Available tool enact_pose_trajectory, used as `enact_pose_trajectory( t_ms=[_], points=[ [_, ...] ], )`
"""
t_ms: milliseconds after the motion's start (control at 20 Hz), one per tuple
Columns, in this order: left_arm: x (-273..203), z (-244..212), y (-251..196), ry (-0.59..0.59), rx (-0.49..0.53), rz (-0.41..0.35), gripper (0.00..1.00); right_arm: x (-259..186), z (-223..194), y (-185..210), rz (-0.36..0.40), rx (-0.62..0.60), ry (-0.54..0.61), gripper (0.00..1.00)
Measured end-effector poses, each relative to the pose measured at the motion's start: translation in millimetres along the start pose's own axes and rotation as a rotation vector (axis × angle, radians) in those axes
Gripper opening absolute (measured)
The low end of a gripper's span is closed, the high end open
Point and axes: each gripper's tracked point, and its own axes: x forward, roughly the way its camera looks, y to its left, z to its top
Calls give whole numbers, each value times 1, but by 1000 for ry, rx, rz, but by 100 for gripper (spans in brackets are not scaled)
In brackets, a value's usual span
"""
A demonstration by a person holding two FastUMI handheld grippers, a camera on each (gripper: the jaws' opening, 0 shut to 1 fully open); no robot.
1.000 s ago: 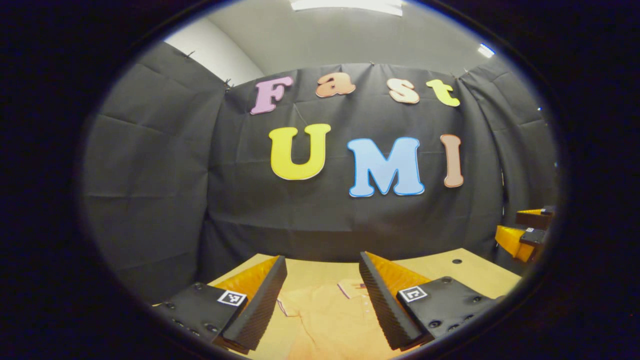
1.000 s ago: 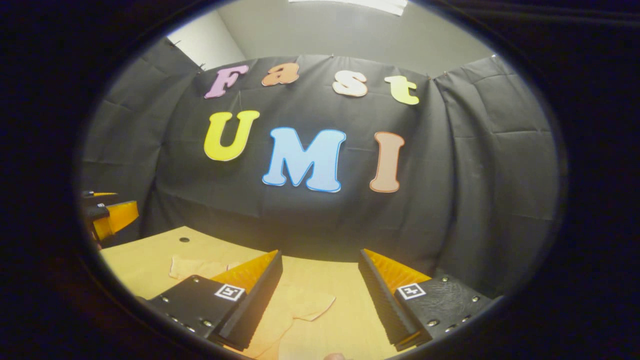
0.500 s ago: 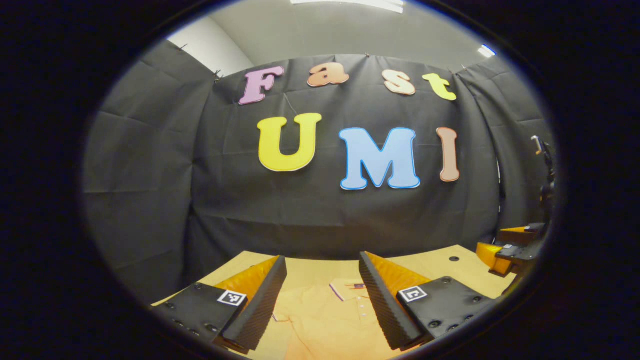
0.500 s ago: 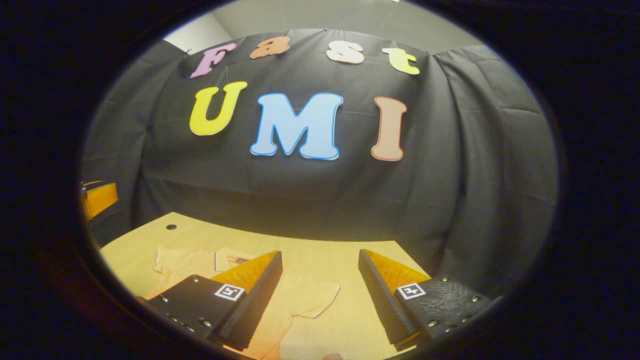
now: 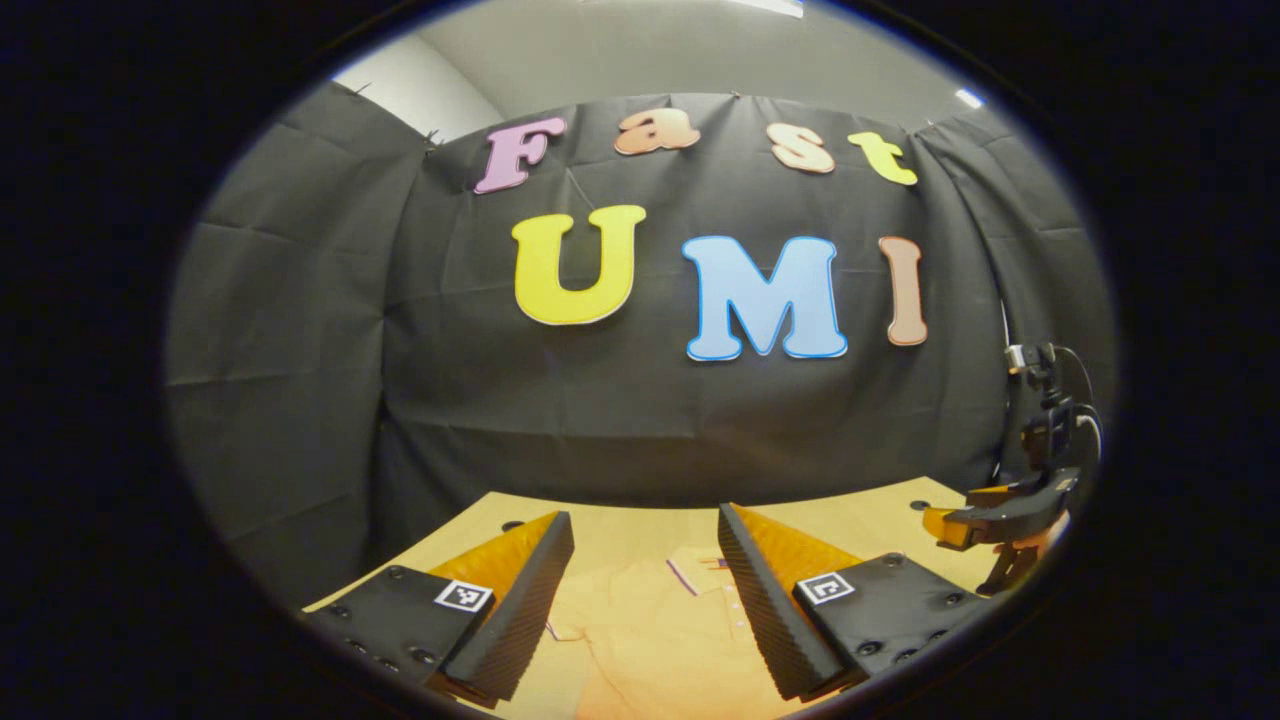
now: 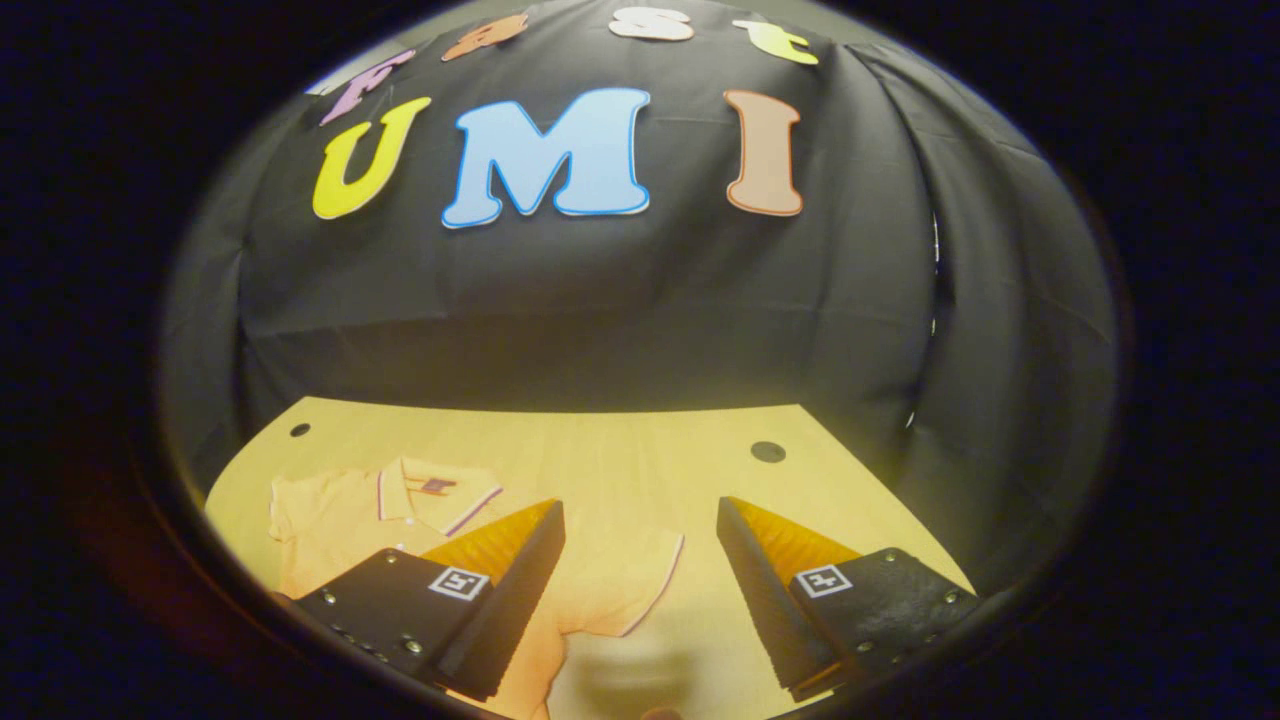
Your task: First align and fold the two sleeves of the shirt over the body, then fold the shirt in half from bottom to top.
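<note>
Shirt (image 6: 400,520) lay flat on bench (image 6: 620,450). Right tool (image 6: 640,570) spread, empty, over sleeve (image 6: 625,580); left tool (image 5: 640,590) spread above collar (image 5: 700,572). Risk: pinching both layers, dragging body askew.

Polo shirt (image 6: 400,520): soft matt knit cloth, lying smooth, with contrast-trimmed collar (image 6: 440,495) and sleeve hem. Table (image 6: 620,450): pale wood-look top, smooth, low satin sheen. Booth wall (image 5: 300,330): matt black cloth, creased. Right gripper (image 6: 640,590) fingers (image 6: 770,590): ribbed matt inner faces.
</note>
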Motion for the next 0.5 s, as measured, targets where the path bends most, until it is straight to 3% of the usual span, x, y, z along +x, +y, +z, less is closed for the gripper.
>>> enact_pose_trajectory(
  t_ms=[250, 500],
  points=[
    [-2, -5, 3, 24, -11, 25, 95, 35, -28, 2, -6, 16, 93, 95],
    [-5, -8, 10, 33, -3, 58, 98, 67, -60, 1, -24, 31, 197, 96]
  ],
)
